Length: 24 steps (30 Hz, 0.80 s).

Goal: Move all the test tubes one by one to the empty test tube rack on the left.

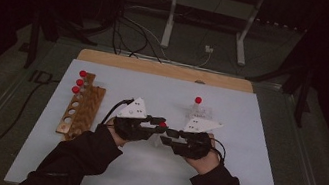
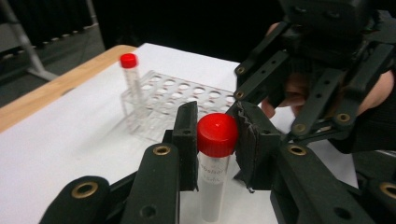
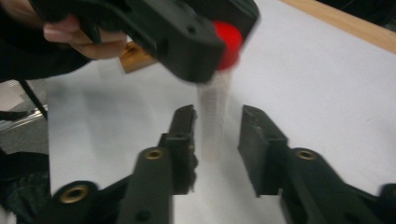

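Red-capped tube passes hands: left gripper clamps its cap, right gripper parted around the body; clear rack, at one o'clock, awaits.

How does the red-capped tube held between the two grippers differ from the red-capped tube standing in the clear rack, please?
The held tube is clamped at its cap by the left gripper, clear of any rack; the rack tube stands free in the clear rack. The held tube's body sits between the right gripper's open fingers, while nothing touches the rack tube. Both are upright, clear tubes with red caps.
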Motion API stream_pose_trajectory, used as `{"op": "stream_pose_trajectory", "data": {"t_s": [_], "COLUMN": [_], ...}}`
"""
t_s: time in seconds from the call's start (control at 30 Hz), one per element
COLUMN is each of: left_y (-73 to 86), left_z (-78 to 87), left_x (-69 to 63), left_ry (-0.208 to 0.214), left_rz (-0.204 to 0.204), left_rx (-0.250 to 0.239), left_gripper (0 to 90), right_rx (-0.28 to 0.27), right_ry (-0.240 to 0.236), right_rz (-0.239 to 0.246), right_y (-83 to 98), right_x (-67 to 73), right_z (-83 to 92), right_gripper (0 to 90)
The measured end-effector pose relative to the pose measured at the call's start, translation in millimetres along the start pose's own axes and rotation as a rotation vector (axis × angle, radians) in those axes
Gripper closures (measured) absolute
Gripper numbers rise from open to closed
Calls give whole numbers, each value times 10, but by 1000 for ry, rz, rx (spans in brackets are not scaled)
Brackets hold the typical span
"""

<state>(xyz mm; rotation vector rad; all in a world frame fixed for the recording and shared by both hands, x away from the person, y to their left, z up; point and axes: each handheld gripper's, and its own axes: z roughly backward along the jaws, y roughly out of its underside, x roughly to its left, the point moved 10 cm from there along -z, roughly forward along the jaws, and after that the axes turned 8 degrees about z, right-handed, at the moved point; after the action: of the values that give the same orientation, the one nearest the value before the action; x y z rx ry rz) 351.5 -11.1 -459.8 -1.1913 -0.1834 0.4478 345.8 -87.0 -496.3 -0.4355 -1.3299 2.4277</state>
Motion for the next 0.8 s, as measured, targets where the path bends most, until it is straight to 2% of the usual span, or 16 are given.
{"op": "stream_pose_trajectory", "data": {"t_s": [0.17, 0.23, 0.37, 0.6, 0.73, 0.8], "left_y": [-44, -67, -88, -124, -125, -112], "left_z": [148, 228, 394, 695, 851, 942], "left_x": [83, 119, 234, 385, 466, 518], "left_ry": [-38, -42, -91, -154, -184, -207], "left_rz": [-8, 0, 7, 17, 27, 32], "left_rx": [-16, -30, -44, -63, -73, -72], "left_gripper": [719, 719, 719, 719, 719, 719], "right_rx": [-27, -46, -66, -80, -89, -98], "right_ry": [11, 17, 42, 72, 59, 49], "right_rz": [-6, -12, -22, -49, -64, -64], "right_y": [-40, -63, -95, -124, -137, -144], "right_x": [-25, -37, -72, -120, -124, -124], "right_z": [60, 87, 132, 164, 175, 186], "right_gripper": [500, 461, 345, 141, 33, 13]}}
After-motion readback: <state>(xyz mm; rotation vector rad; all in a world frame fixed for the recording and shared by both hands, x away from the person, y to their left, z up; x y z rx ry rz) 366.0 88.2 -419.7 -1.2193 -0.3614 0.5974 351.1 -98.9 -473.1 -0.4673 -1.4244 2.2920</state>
